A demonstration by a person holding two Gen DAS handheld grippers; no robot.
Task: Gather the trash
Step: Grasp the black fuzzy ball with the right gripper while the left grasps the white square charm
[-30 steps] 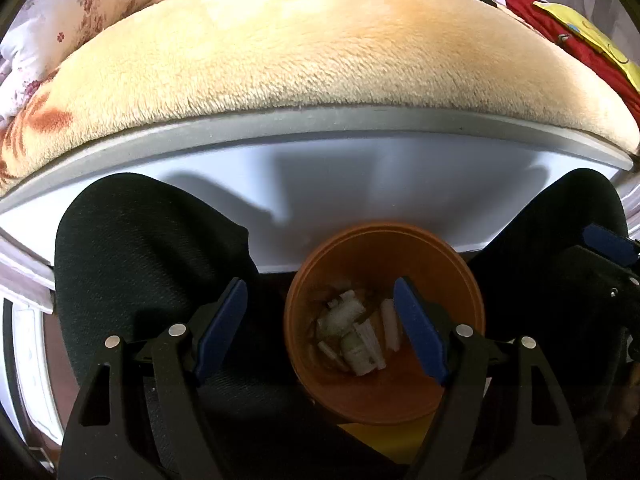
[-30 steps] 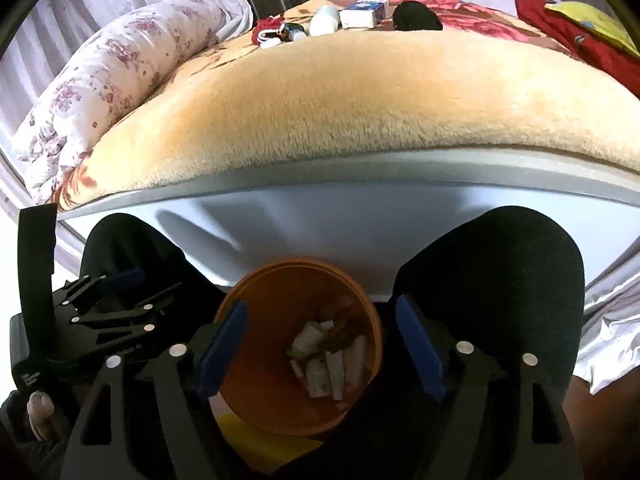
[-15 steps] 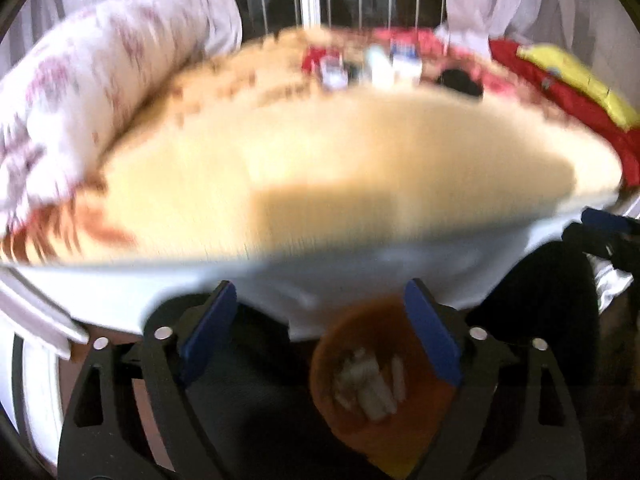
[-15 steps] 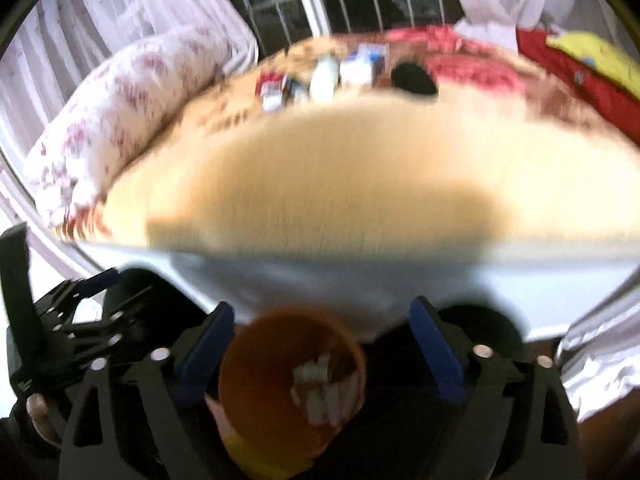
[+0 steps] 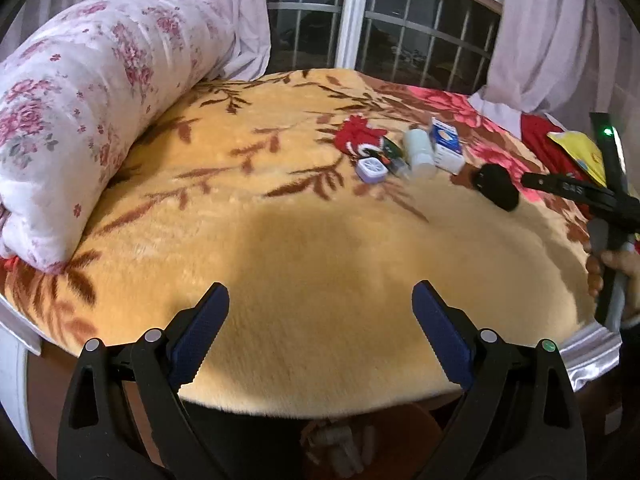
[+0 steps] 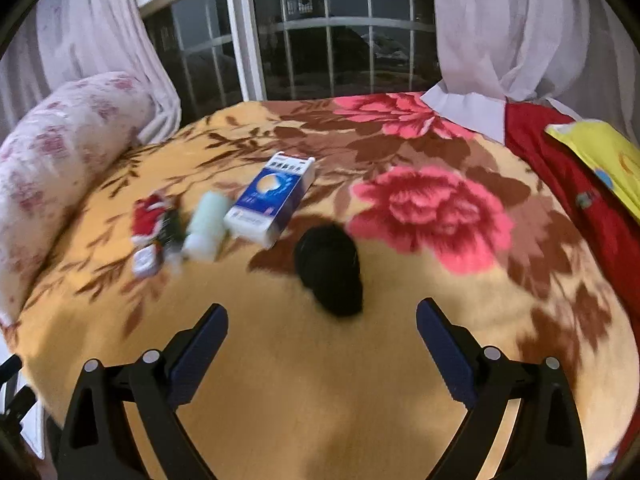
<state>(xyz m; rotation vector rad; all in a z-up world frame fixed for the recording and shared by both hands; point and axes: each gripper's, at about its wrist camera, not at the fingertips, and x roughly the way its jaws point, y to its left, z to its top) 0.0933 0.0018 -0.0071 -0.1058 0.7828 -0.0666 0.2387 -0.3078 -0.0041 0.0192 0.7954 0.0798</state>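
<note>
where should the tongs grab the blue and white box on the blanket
Across its two long side faces, near the middle, coming down from above. The blue and white box lies flat, its length running away from the right tongs, and the pale bottle crowds its left side.

I'm looking into a home bedroom: a bed spread with a plush yellow floral blanket (image 6: 304, 380), a rolled flowered quilt (image 5: 80, 120) along its side, sheer curtains (image 6: 500, 28) framing a barred window (image 6: 320, 40), dark outside.
</note>
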